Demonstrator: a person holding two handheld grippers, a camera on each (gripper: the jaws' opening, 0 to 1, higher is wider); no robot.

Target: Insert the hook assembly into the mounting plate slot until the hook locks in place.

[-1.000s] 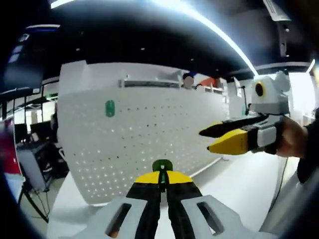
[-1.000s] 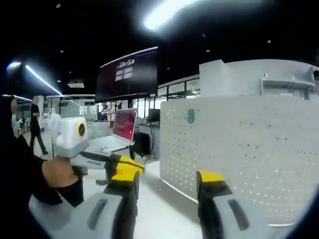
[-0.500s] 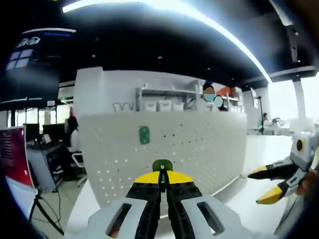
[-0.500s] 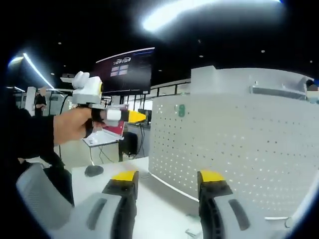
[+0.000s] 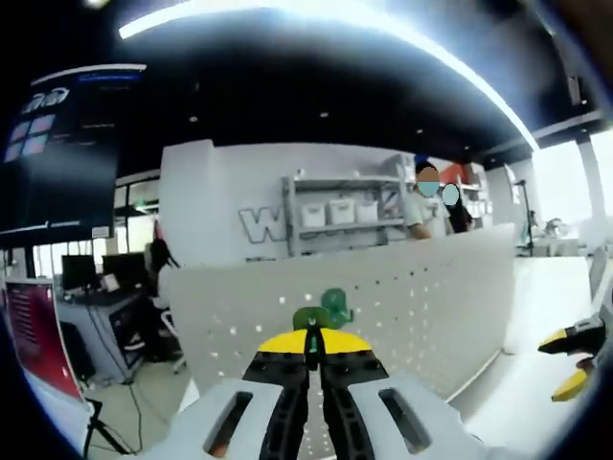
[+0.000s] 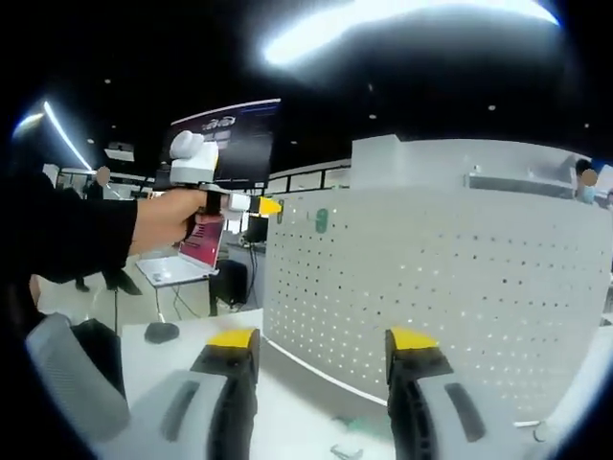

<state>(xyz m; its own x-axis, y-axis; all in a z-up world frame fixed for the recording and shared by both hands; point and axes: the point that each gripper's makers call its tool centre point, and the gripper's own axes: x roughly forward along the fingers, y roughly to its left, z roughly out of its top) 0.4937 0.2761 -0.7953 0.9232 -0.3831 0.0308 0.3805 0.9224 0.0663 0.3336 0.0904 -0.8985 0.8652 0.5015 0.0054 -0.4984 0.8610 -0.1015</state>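
My left gripper (image 5: 308, 347) is clenched on a small green hook (image 5: 312, 317), raised just in front of the white pegboard (image 6: 431, 287) so its tip meets the upper holes, beside a green piece (image 5: 334, 305) already mounted there. My right gripper (image 6: 321, 347) waits below the board, jaws apart, holding nothing.

Left gripper (image 5: 308, 343) at pegboard (image 5: 412, 307)
Clamped green hook (image 5: 310, 319) between closed jaws, beside mounted green hook (image 5: 334, 305); right gripper (image 5: 572, 362) at edge.
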